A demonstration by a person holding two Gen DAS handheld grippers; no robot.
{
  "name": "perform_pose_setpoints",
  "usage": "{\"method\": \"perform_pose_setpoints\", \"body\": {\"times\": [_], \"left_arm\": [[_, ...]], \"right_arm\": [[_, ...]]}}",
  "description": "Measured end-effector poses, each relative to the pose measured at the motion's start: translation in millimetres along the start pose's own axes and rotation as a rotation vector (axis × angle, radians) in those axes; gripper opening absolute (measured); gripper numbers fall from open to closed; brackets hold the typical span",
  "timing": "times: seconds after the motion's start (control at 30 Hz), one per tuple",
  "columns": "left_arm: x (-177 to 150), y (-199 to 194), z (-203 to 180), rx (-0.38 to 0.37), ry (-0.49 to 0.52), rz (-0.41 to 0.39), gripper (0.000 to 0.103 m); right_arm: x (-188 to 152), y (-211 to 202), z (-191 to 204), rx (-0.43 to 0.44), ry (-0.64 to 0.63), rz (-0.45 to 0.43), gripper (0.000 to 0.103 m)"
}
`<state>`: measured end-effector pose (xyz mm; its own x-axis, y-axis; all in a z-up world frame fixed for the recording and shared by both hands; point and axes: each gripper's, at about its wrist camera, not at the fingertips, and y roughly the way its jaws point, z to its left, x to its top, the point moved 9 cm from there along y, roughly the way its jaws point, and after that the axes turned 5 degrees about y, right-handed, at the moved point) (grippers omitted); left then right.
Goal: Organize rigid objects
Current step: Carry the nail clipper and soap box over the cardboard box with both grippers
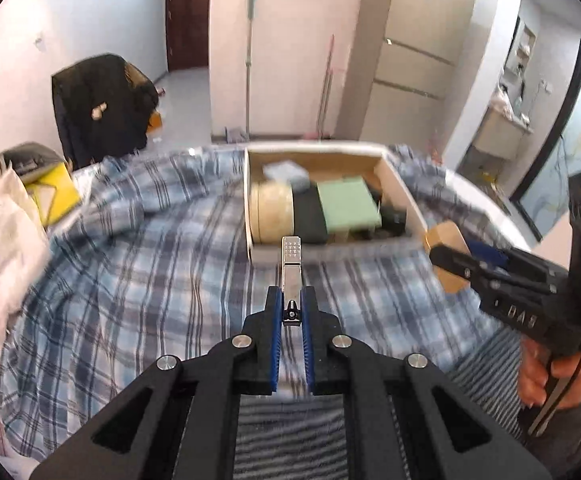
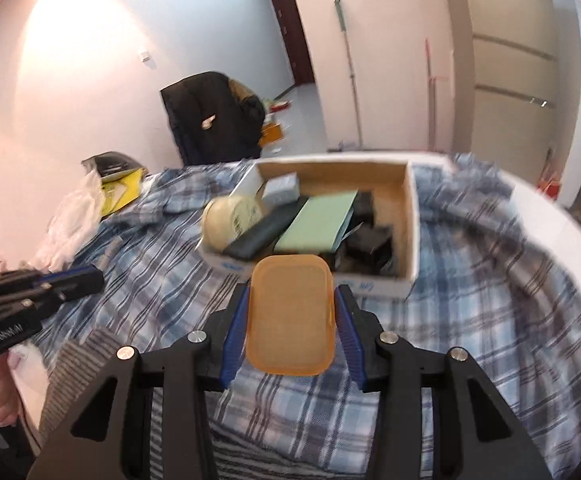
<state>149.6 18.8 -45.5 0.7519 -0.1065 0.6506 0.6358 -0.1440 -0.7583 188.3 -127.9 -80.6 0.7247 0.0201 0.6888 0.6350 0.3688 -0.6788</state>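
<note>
Under everything lies the blue plaid cloth (image 1: 130,248), spread over the surface in front of you, with a grey striped fabric (image 2: 86,364) at its near edge. On the cloth, ahead of both your tools, sits the open cardboard box (image 2: 408,216), and it already holds a pale round tape roll (image 2: 226,220) at its left end, a flat black case (image 2: 266,232) leaning beside that, a green flat board (image 2: 318,220) lying across the middle, a small grey packet (image 2: 282,190) toward the back and some dark items on the right that you cannot make out clearly. Your right gripper (image 2: 292,324) has its blue-padded fingers (image 2: 234,332) set wide and pressed against the two long sides of an orange plastic lid (image 2: 290,316), which you hold above the cloth just short of the box's near wall; from the left wrist camera it shows off to the right of the box's near corner. Your left gripper (image 1: 290,312) has its fingers drawn nearly together, pinching the silver nail clipper (image 1: 291,276) by one end, so that the clipper sticks forward with its far tip over the near wall of the box.
</note>
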Motion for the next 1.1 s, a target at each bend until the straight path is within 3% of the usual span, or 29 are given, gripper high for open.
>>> {"method": "perform_pose_setpoints", "body": {"times": [0.13, 0.27, 0.47, 0.67, 0.83, 1.1], "left_arm": [[35, 6, -18, -0.036, 0.019, -0.038, 0.01], [59, 46, -28, -0.043, 0.018, 0.015, 0.01], [60, 119, -43, -0.017, 0.072, 0.145, 0.01], [62, 164, -62, -0.016, 0.096, 0.201, 0.01], [67, 181, -67, 0.001, 0.102, 0.195, 0.01], [71, 187, -70, -0.063, 0.081, 0.137, 0.012]], "right_arm": [[33, -3, -11, -0.043, 0.025, -0.037, 0.042], [56, 17, -38, -0.118, 0.056, -0.054, 0.042], [53, 45, -77, -0.125, 0.156, -0.059, 0.041], [44, 57, -93, -0.111, 0.181, -0.014, 0.041], [40, 71, -95, -0.1, 0.183, 0.023, 0.041], [40, 68, -95, -0.11, 0.184, 0.005, 0.041]]}}
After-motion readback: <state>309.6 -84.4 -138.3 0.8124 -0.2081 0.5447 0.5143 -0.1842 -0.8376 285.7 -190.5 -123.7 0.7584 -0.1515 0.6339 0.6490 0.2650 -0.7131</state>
